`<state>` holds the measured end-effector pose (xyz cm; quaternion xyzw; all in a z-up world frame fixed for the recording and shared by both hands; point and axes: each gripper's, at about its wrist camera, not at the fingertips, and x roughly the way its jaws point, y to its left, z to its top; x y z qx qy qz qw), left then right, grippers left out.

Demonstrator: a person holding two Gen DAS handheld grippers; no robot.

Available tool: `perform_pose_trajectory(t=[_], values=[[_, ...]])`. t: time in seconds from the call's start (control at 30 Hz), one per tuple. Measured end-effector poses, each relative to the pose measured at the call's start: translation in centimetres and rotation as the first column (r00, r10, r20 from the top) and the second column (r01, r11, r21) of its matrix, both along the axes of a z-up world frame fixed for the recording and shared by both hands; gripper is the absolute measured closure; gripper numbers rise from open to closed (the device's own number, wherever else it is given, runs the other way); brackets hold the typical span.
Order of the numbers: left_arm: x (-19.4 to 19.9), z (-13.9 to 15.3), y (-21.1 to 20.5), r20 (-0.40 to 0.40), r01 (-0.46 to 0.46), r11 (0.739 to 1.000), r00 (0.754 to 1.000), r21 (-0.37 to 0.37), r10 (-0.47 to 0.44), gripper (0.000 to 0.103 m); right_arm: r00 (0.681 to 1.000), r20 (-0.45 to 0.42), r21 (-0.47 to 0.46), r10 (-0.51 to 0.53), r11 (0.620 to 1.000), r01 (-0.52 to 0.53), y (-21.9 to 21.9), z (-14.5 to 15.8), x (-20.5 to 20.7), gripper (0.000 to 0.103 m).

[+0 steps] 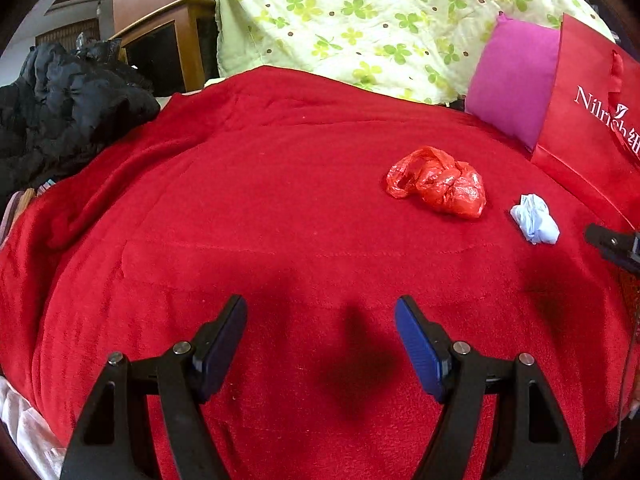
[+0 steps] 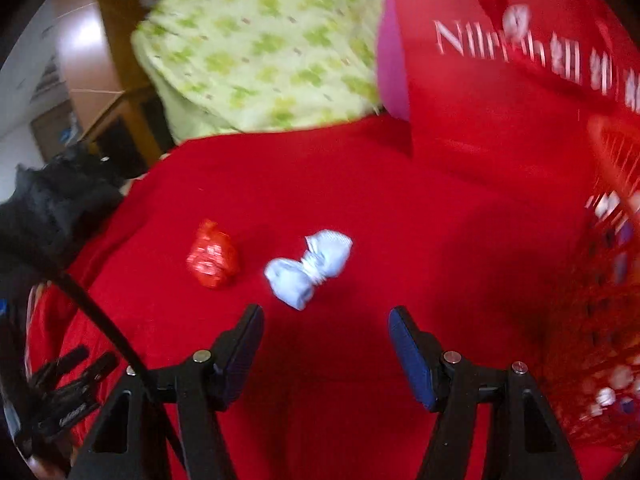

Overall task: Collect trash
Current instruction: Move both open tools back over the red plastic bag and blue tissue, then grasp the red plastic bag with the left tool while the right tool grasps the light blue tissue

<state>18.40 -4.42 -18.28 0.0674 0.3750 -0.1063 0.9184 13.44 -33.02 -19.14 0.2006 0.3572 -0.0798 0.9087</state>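
Both my tongs are spread wide and empty: the left gripper [image 1: 320,344] hangs back over the red blanket [image 1: 240,200], the right gripper [image 2: 326,344] sits just short of the white paper wad [image 2: 308,266]. The crumpled red plastic bag [image 2: 212,256] lies just left of that wad. Both look feather-light and squashy; I'd pinch the wad at its twisted waist, since the plastic may slip

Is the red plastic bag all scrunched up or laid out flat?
Scrunched up. The red plastic bag sits as a crinkled lump on the red blanket, beside the crumpled white paper.
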Motion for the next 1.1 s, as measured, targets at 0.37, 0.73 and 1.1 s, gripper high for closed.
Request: perform_pose_trajectory(t=[0.37, 0.73, 1.1], values=[[3.3, 1.6, -3.7, 0.027, 0.08, 0.997, 0.996, -0.003, -0.08, 0.026, 0.999, 0.034, 0.114, 0.021, 0.993, -0.024, -1.0, 0.0, 5.6, 0.043], [10.4, 3.3, -10.9, -0.072, 0.175, 0.978, 0.98, -0.114, -0.184, 0.026, 0.993, -0.117, 0.192, 0.029, 0.981, -0.006, -2.9, -3.3, 10.1, 0.075], [12.2, -0.9, -12.4, -0.22, 0.095, 0.977, 0.966, -0.193, -0.137, 0.043, 1.0, 0.017, 0.051, 0.013, 0.999, -0.014, -3.4, 0.4, 7.5, 0.075]])
